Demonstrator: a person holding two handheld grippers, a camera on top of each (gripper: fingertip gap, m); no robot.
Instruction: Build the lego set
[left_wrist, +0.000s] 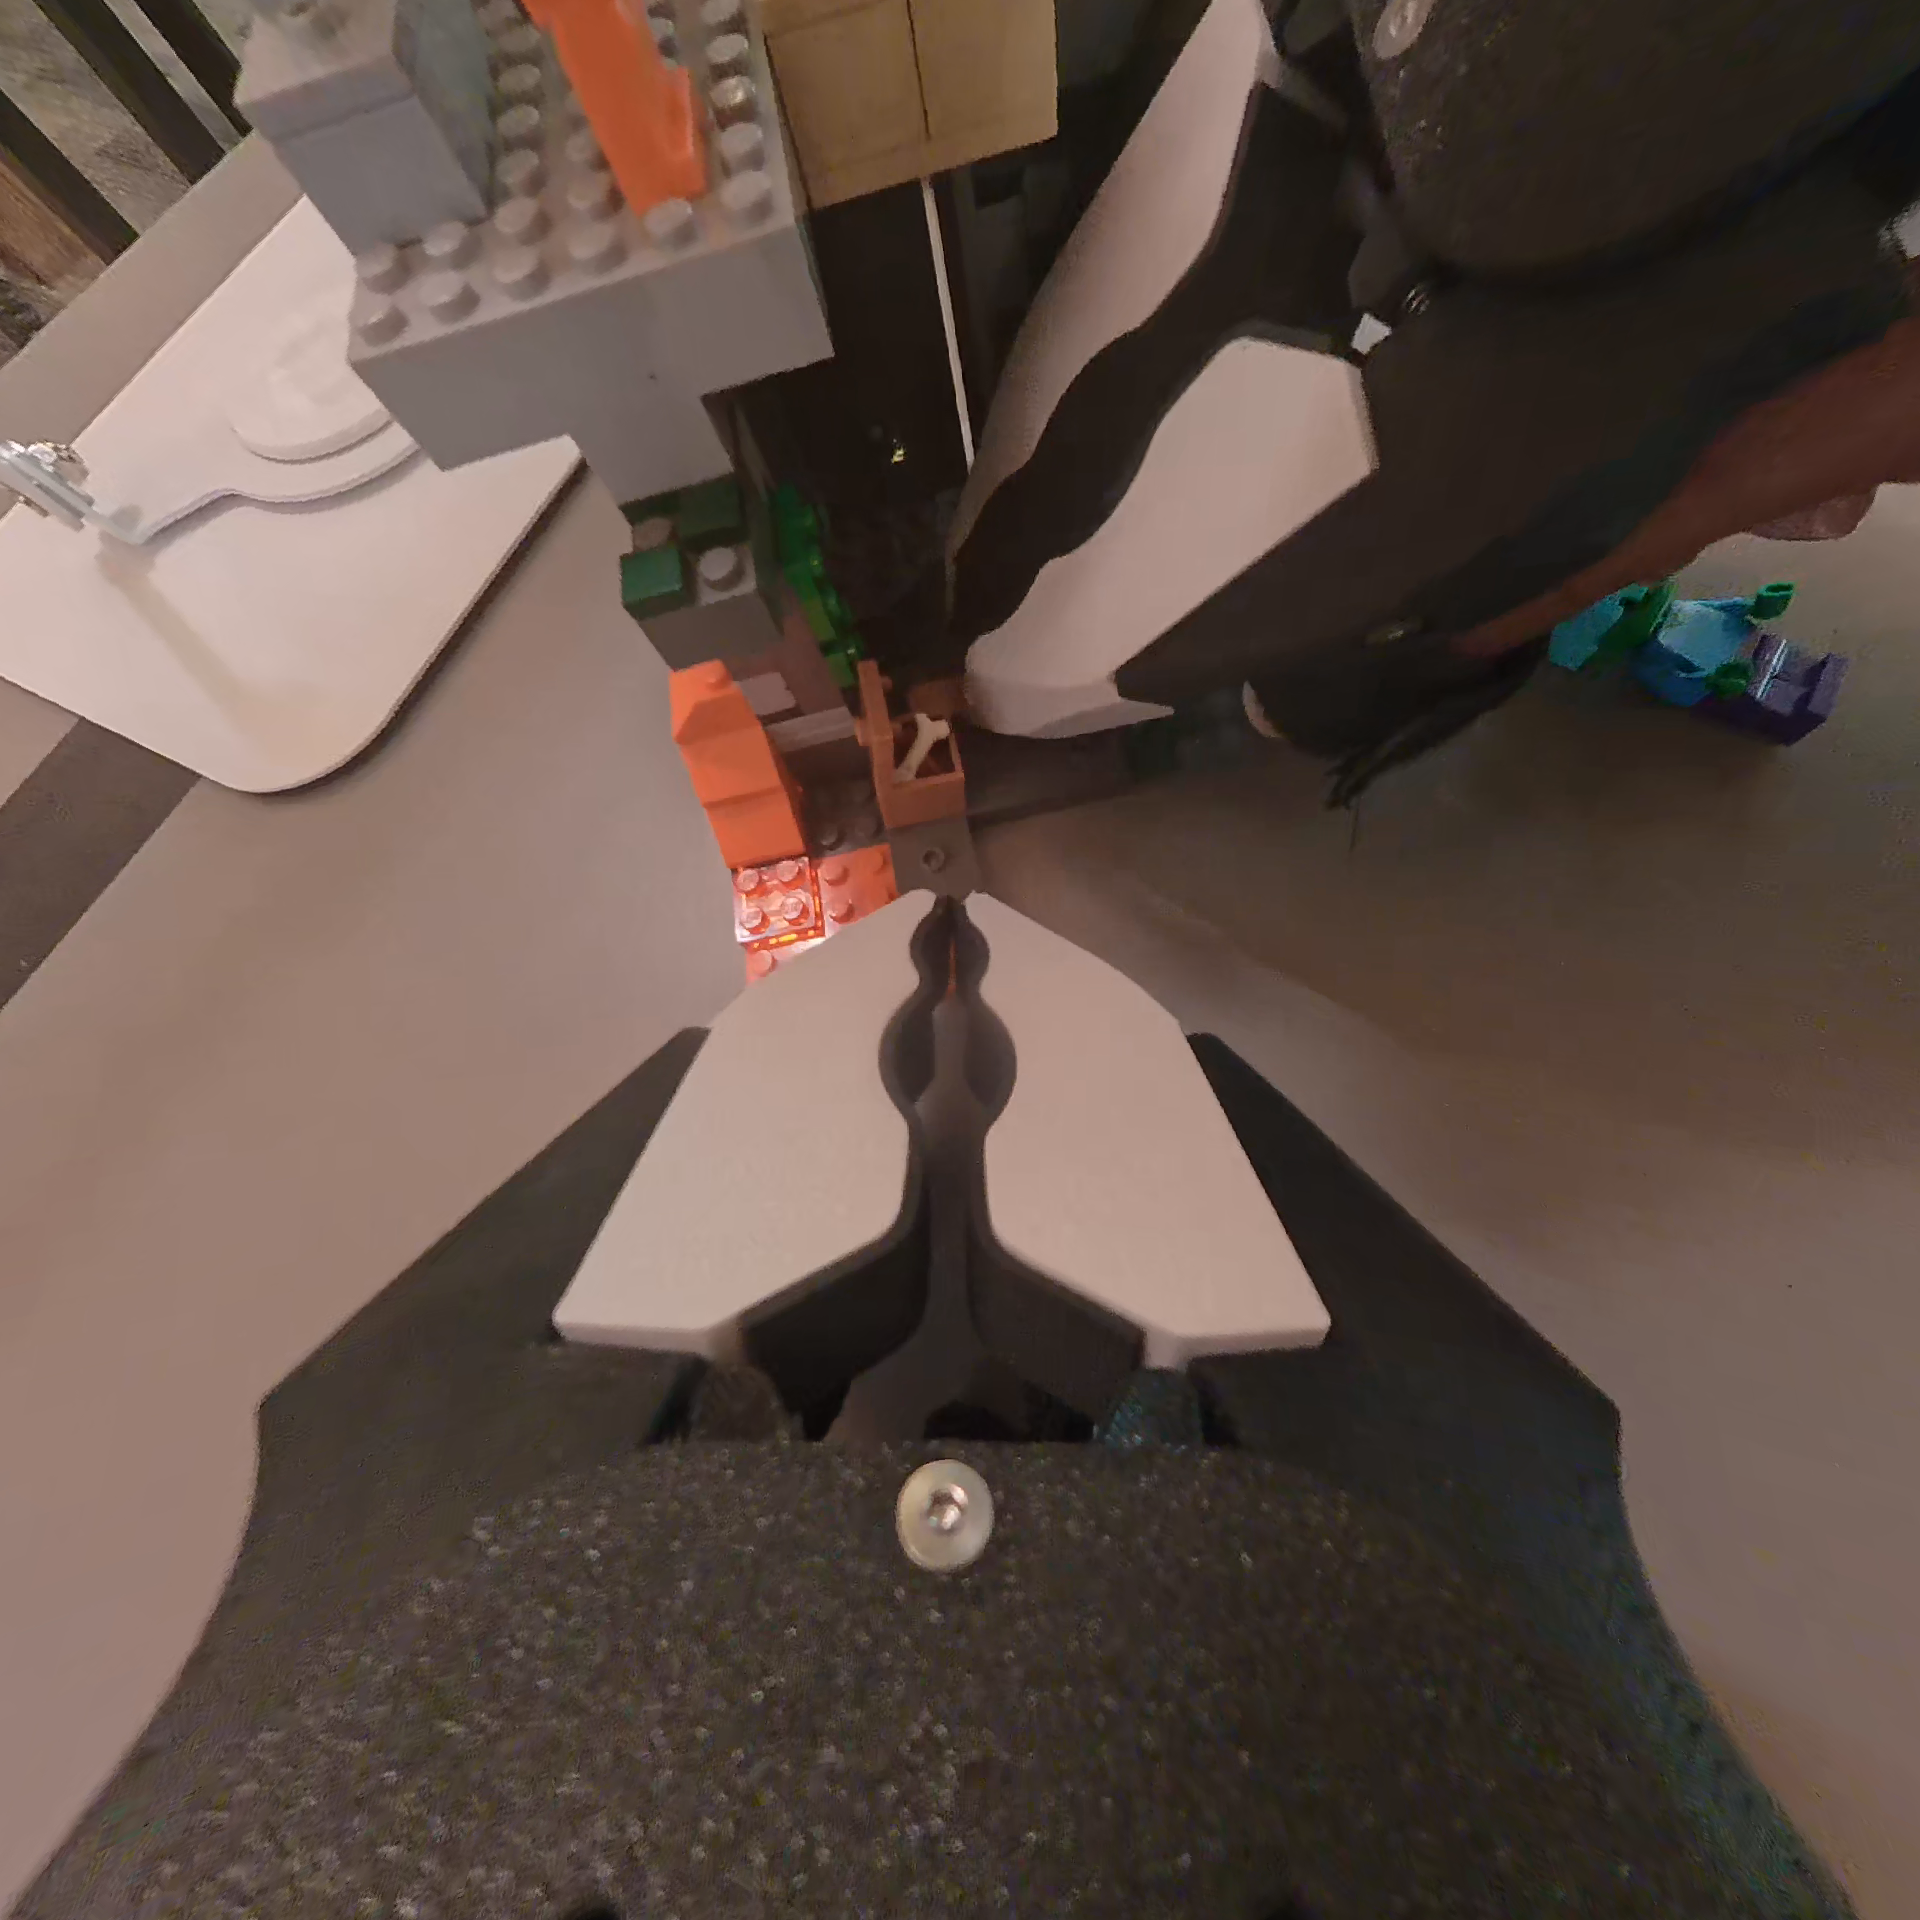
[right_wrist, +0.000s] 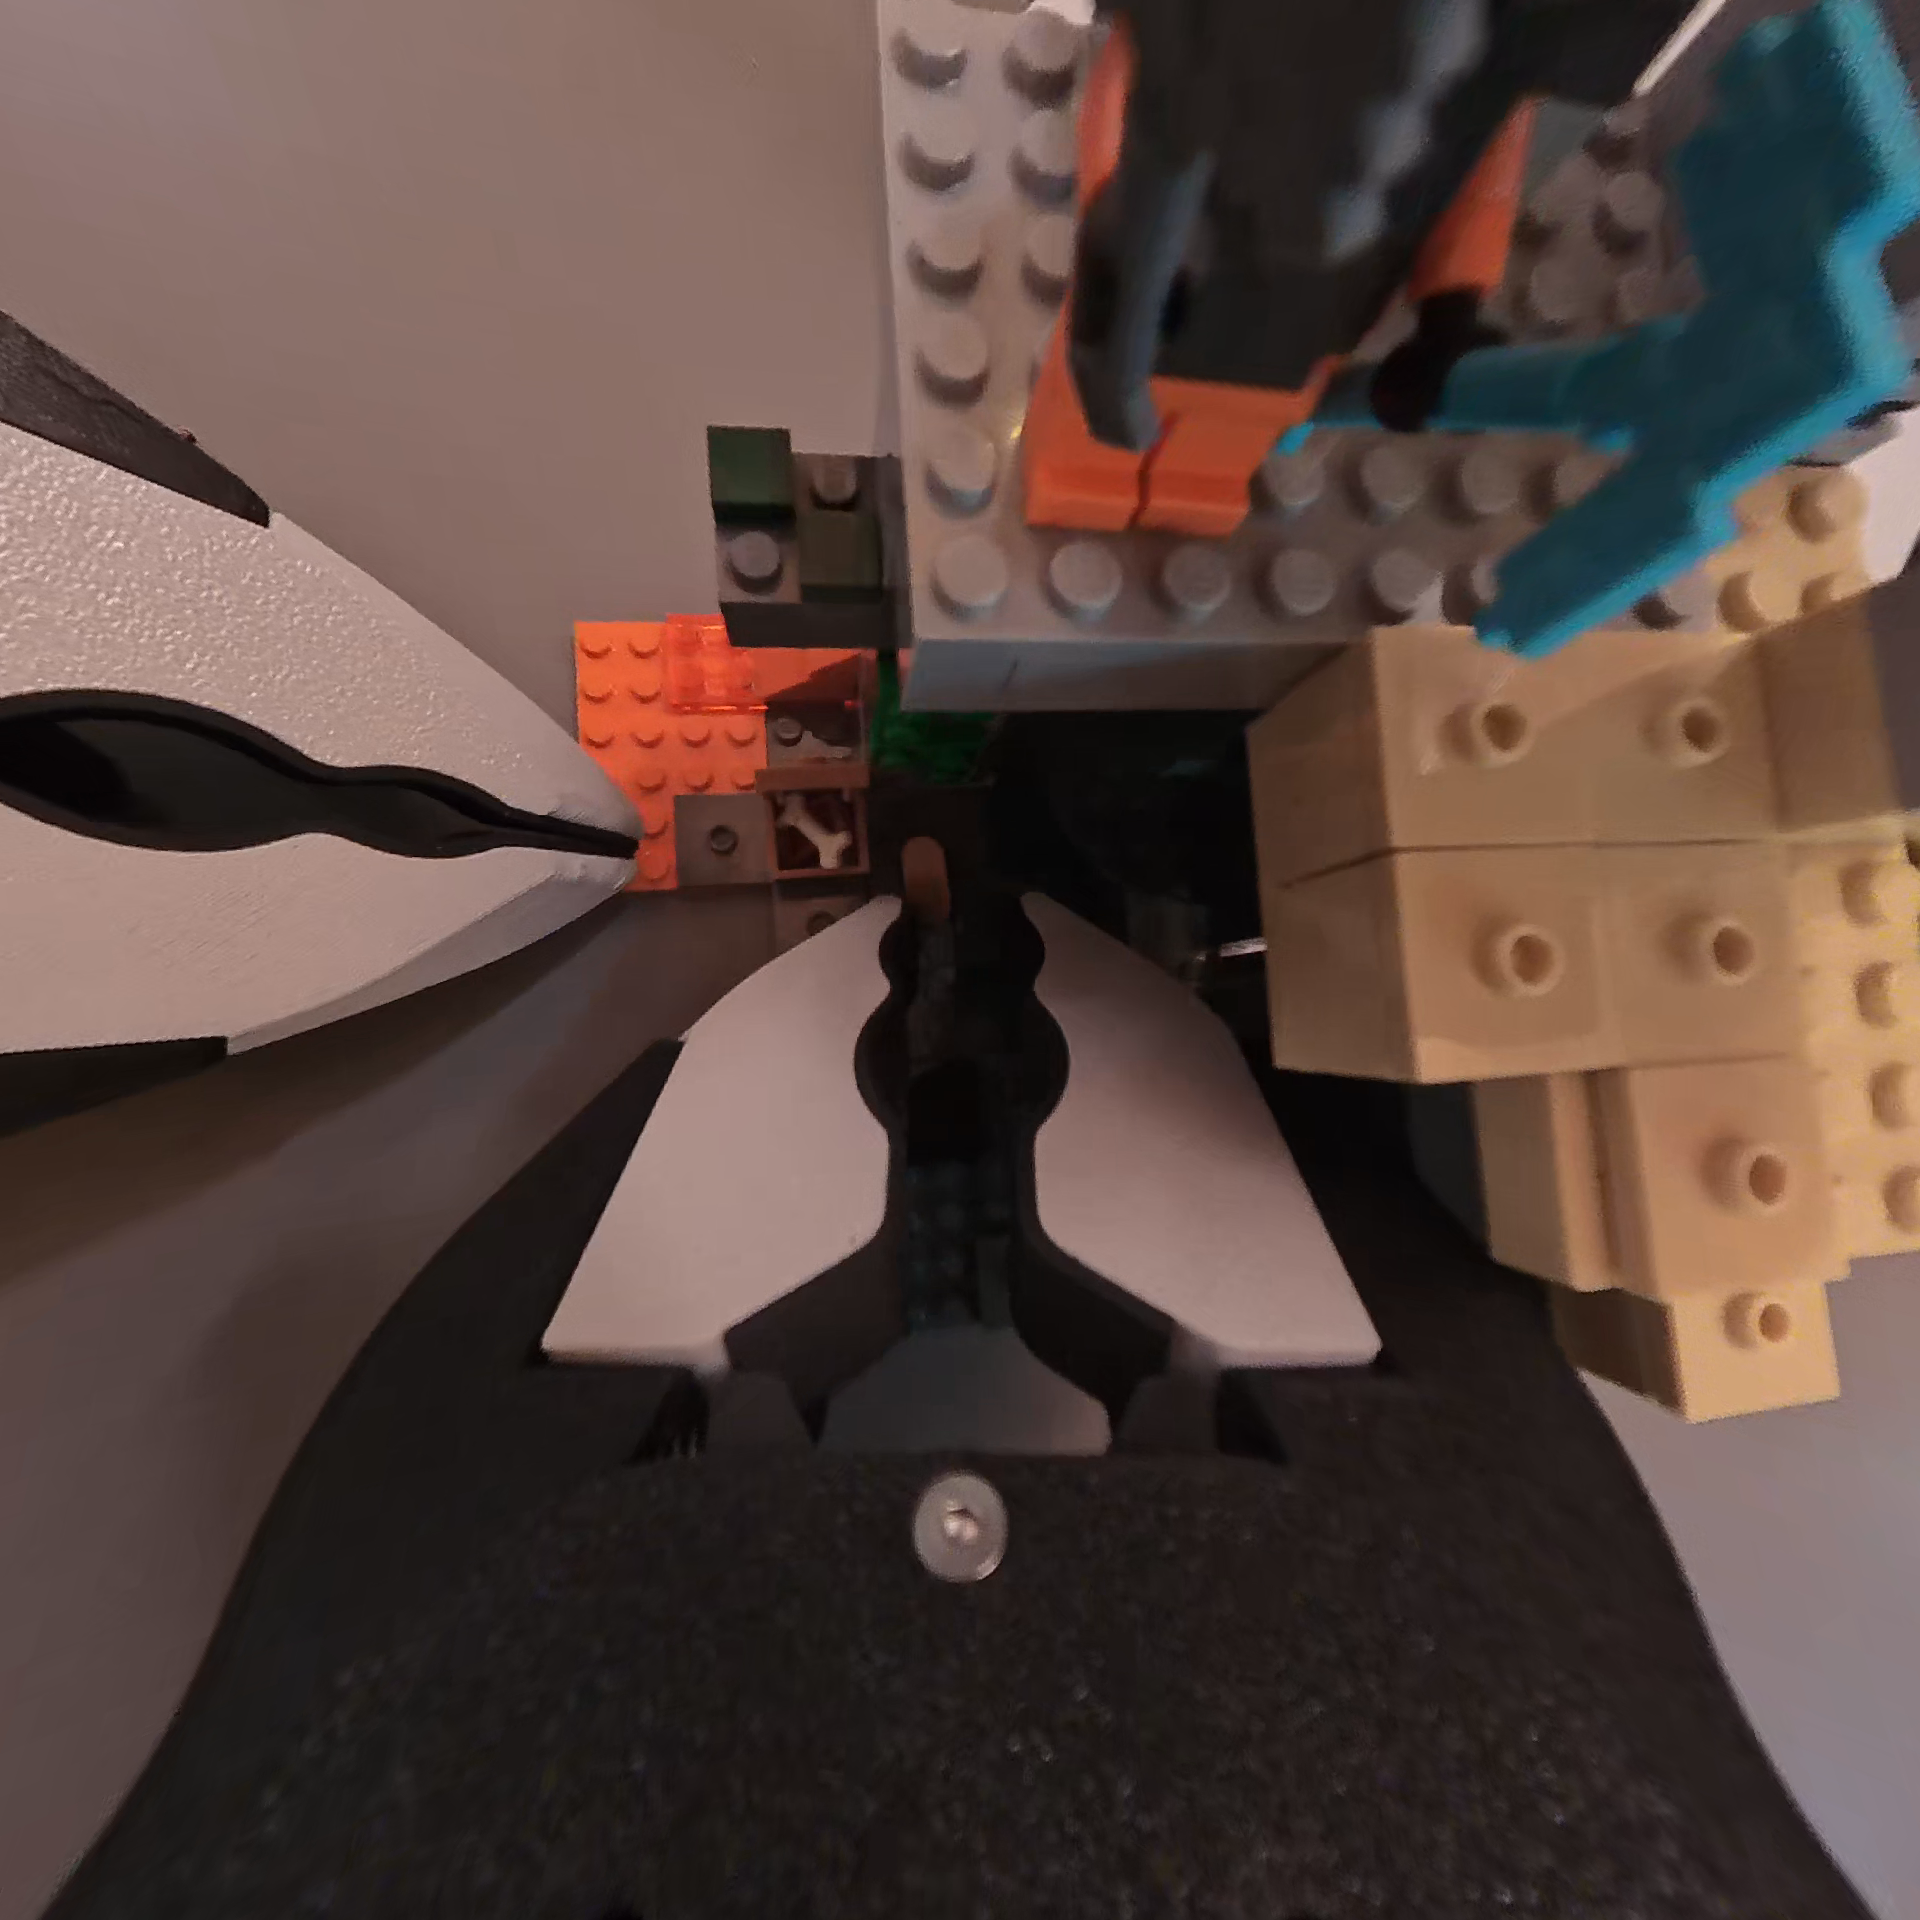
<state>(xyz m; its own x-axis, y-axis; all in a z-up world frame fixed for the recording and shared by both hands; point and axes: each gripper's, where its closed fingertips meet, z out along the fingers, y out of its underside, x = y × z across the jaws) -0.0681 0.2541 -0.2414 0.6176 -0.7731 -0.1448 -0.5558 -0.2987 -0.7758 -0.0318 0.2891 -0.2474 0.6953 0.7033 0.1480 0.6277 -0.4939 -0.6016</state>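
The build (right_wrist: 1091, 613) is standing largely assembled on the table (left_wrist: 312, 1039) — grey studded plates up top, tan blocks (right_wrist: 1538, 914) on the right, orange plate (right_wrist: 644, 717) at the near-left base, a brown box holding a bone (right_wrist: 821, 826). The left gripper (left_wrist: 948, 904) is sitting closed, tips at the base's dark corner; whether it is pinching anything I cannot tell. The right gripper (right_wrist: 961, 904) is nearly closed on a small brown piece (right_wrist: 923, 878) beside the box, apparently not seated yet. A teal figure (left_wrist: 1683, 655) is lying apart, far right — seemingly still to add.
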